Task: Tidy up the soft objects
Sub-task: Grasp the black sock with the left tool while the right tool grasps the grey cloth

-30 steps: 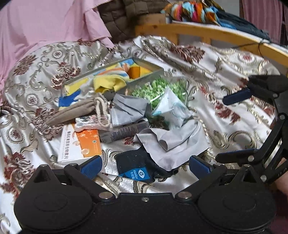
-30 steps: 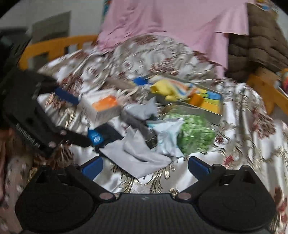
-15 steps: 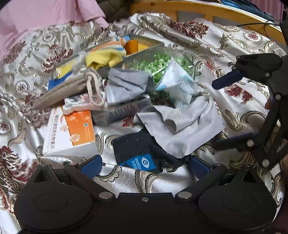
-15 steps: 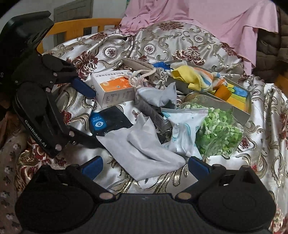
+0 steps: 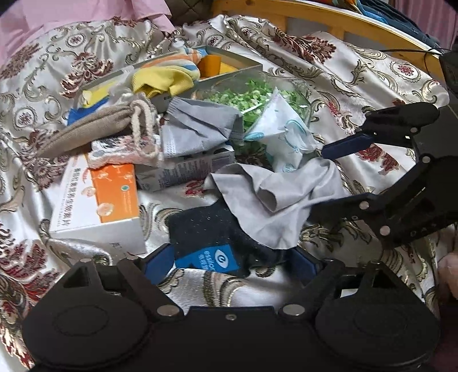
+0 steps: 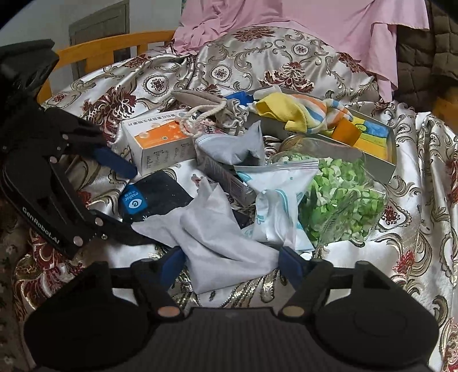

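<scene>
A pile of soft things lies on the patterned satin bedspread (image 5: 357, 85). My left gripper (image 5: 232, 261) has its jaws closing on either side of a dark cloth with a blue label (image 5: 211, 231), and the pads are not pressing it. In the right wrist view that left gripper (image 6: 123, 197) sits at the left by the same dark cloth (image 6: 160, 191). My right gripper (image 6: 232, 261) is closing around the near edge of a crumpled grey cloth (image 6: 217, 234), which lies loosely between the jaws. The left wrist view shows the right gripper (image 5: 335, 177) straddling the grey cloth (image 5: 274, 200).
Behind the cloths lie an orange and white box (image 5: 97, 206), a beige drawstring pouch (image 5: 94, 128), a grey face mask (image 5: 197, 128), a white packet (image 5: 283, 137) and a clear bag of green bits (image 6: 343, 197). A tin tray (image 6: 380, 160) holds a yellow striped sock (image 6: 297, 114). A wooden bed rail (image 5: 329, 20) runs behind.
Both grippers have sunk closer to the pile. Their jaws have narrowed, the left around the dark cloth and the right around the grey cloth.
</scene>
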Motion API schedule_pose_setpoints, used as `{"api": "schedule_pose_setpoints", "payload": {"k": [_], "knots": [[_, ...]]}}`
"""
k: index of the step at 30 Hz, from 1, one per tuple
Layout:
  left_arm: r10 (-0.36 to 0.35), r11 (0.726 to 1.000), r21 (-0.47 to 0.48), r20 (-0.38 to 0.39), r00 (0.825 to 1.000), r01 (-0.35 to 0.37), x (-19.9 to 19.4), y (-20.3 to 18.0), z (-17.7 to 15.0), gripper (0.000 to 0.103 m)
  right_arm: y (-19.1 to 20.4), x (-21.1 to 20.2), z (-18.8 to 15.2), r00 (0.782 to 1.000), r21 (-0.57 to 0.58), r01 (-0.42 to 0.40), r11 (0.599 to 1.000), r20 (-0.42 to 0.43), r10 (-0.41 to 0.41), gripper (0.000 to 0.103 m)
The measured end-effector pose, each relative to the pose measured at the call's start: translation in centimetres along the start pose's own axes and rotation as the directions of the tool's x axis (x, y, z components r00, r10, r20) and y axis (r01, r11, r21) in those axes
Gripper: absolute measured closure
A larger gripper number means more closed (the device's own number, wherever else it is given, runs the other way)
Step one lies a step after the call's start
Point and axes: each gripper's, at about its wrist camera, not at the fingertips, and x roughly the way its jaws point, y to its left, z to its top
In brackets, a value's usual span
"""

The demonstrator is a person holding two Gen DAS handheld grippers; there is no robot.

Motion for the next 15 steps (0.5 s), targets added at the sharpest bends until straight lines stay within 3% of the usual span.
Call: {"api": "schedule_pose_setpoints", "payload": {"k": [4, 9, 15], "knots": [[-0.002, 1.0, 0.0, -0.007, 1.0, 0.002, 0.4, -0.1, 0.0, 0.015, -0.1, 0.1, 0.1, 1.0, 0.015, 0.01, 1.0, -0.004, -0.01, 0.032], [-0.009, 1.0, -0.019, 0.005, 1.0, 0.009, 0.4, 0.1, 0.2, 0.022, -0.3, 0.4, 0.1, 0.999, 0.028, 0.031, 0.999, -0.02, -0.03, 0.049], [-0.013, 0.999, -0.04, 0.014, 1.0, 0.014, 0.5, 0.2, 0.4, 0.033, 0.6, 0.7, 0.0, 0.998, -0.026, 0.054, 0.998, -0.04, -0.055, 0.052]]}}
